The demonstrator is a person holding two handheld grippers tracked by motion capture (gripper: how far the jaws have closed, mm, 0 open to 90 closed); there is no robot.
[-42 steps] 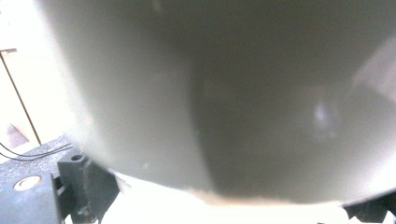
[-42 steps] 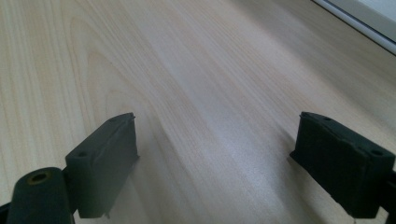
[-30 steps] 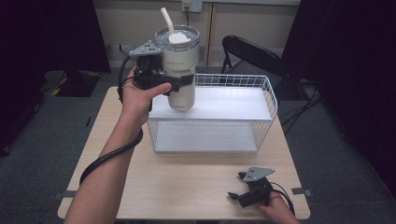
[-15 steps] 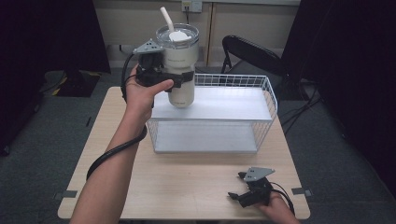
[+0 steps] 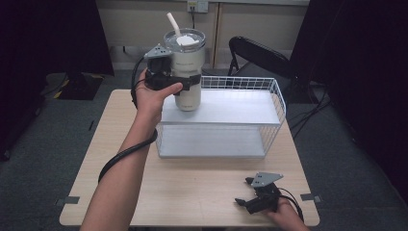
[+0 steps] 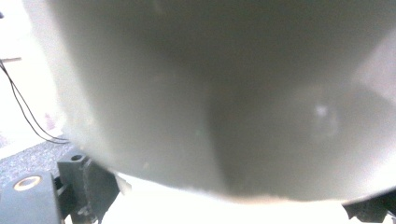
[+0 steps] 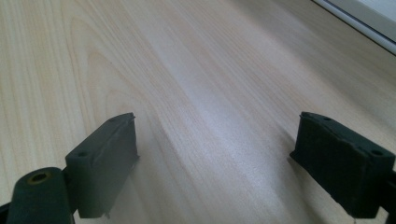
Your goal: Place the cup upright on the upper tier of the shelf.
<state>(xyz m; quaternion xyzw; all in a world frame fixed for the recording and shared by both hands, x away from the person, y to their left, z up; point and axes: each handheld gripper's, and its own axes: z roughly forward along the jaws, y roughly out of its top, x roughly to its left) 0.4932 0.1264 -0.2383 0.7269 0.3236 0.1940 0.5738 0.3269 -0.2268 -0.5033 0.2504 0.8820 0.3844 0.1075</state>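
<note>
Nearest the person, the right gripper [image 5: 250, 198] is resting low on the table [image 5: 202, 192] at its near right edge, its jaws standing wide apart with bare wood between them; it is taking no part for now.

Farther out, the left gripper [image 5: 185, 83] is clamping a tumbler [image 5: 186, 72] around its middle and holding it upright in the air, above the left end of the wire basket [image 5: 276, 103]. In the left gripper view the tumbler's pale wall [image 6: 224, 93] is pressing close against the lens.

The step looks like carrying the tumbler over the basket; setting it down on the white shelf [image 5: 231, 106] would call for a level, slow descent.

The basket is holding nothing. The tumbler is lidded with a straw [image 5: 172, 23]; I cannot tell its contents.
</note>
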